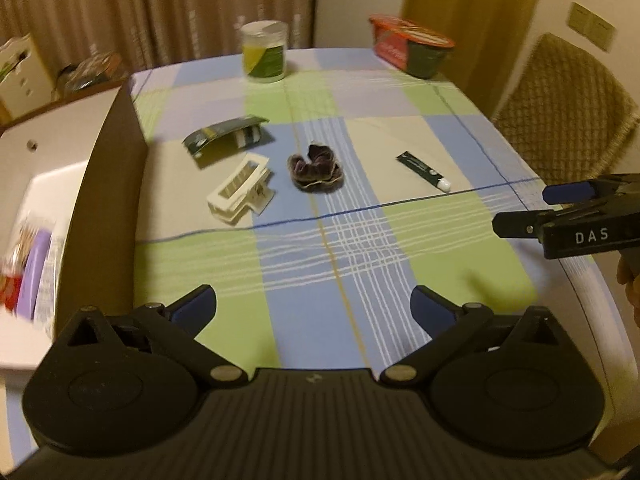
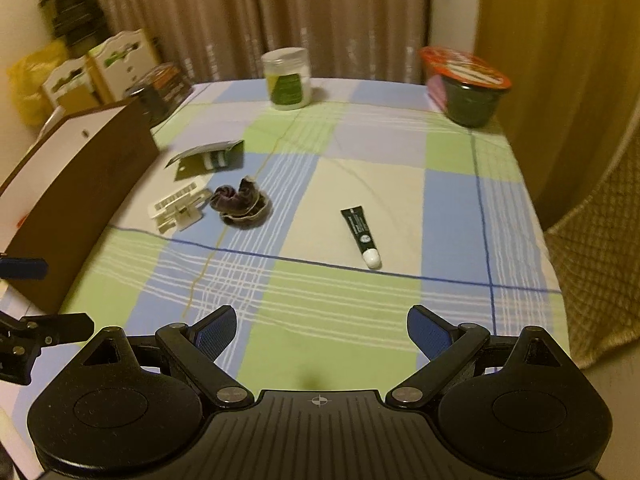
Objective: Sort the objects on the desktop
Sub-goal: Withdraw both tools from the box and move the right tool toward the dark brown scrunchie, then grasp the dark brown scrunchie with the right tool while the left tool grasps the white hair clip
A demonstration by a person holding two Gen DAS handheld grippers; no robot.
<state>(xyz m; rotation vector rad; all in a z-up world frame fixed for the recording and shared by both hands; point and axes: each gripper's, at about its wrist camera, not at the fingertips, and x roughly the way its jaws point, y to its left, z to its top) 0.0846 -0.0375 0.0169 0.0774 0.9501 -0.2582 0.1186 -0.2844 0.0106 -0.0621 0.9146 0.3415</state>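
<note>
On the checked tablecloth lie a cream hair claw (image 1: 240,190) (image 2: 180,205), a dark purple scrunchie (image 1: 316,168) (image 2: 241,202), a dark green card pack (image 1: 226,136) (image 2: 208,158) and a small dark tube with a white cap (image 1: 425,171) (image 2: 360,236). My left gripper (image 1: 314,306) hovers open over the near cloth, nothing between its fingers. My right gripper (image 2: 320,334) is open too and empty, nearest to the tube. It also shows from the side in the left wrist view, as the right gripper (image 1: 532,210).
A brown-sided box (image 1: 104,200) (image 2: 80,184) stands at the table's left edge with items inside. At the back stand a clear jar (image 1: 265,51) (image 2: 287,79) and a red-lidded noodle bowl (image 1: 416,46) (image 2: 466,86). A wicker chair (image 1: 560,108) is at the right.
</note>
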